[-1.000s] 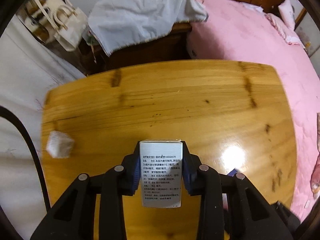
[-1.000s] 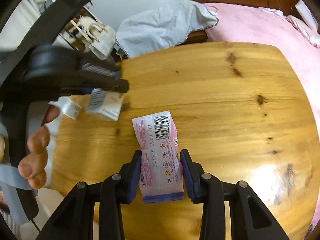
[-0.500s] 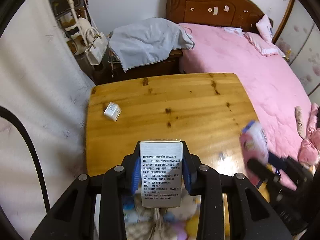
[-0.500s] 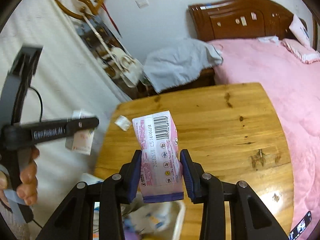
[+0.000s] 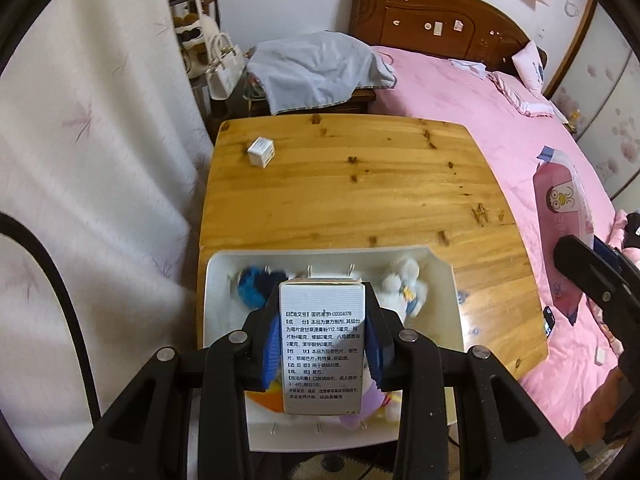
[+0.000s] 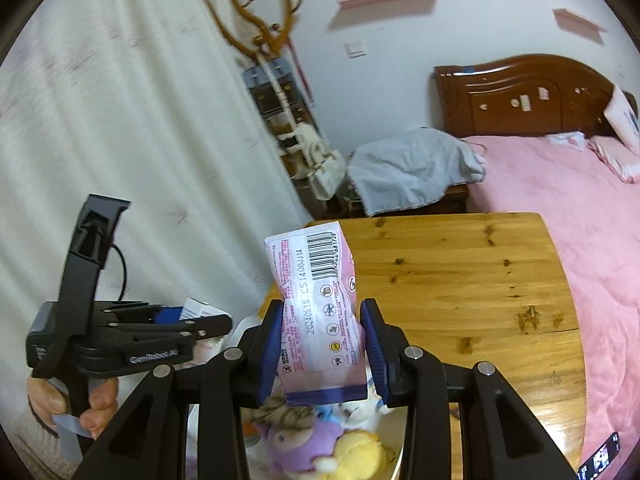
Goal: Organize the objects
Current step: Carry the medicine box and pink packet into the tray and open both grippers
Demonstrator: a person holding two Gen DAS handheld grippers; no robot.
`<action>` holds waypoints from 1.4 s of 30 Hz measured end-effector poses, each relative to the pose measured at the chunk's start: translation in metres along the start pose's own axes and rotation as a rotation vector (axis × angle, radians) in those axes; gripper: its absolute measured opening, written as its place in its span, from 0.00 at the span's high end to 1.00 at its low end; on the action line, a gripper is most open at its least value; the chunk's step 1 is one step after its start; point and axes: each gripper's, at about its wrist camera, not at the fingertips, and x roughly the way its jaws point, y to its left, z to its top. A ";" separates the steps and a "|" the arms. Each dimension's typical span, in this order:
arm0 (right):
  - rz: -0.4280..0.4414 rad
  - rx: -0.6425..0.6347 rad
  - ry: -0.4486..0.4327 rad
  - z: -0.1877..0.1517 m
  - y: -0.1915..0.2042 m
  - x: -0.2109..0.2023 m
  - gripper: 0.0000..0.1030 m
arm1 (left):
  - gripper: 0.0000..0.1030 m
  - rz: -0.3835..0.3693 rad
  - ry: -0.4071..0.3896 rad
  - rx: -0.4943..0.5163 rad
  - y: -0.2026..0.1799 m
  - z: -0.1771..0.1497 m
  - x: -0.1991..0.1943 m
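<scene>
My left gripper (image 5: pixel 322 344) is shut on a white medicine box (image 5: pixel 322 344) with printed text, held above a white bin (image 5: pixel 212 304) full of plush toys at the near end of the wooden table (image 5: pixel 360 184). My right gripper (image 6: pixel 322 346) is shut on a pink snack packet (image 6: pixel 316 304) with a barcode, hanging over the same toys (image 6: pixel 320 444). In the left wrist view the pink packet (image 5: pixel 560 216) shows at the far right. In the right wrist view the left gripper (image 6: pixel 208 326) is at the left, held by a hand (image 6: pixel 92 408).
A small white box (image 5: pixel 261 151) lies near the table's far left corner. A pink bed (image 5: pixel 520 128) runs along the right side, a white curtain (image 5: pixel 80 160) along the left. A cloth-covered nightstand (image 5: pixel 316 68) stands beyond the table. A phone (image 6: pixel 600 456) lies on the bed.
Both grippers pulled back toward the near end of the table and rose, still holding their items. The white bin of plush toys has come into view beneath them.
</scene>
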 end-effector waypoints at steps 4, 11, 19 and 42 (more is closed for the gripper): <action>0.007 -0.034 0.014 -0.015 0.012 -0.005 0.62 | 0.63 0.014 -0.024 -0.010 0.003 -0.025 -0.002; 0.012 -0.063 0.093 -0.040 0.018 0.013 0.62 | 0.63 0.069 -0.087 -0.026 0.003 -0.059 -0.002; -0.026 -0.032 0.173 -0.057 0.013 0.039 0.62 | 0.63 0.088 -0.088 -0.001 -0.002 -0.070 0.011; -0.138 0.002 0.271 -0.065 0.008 0.083 0.36 | 0.29 0.095 0.011 -0.016 0.007 -0.066 0.057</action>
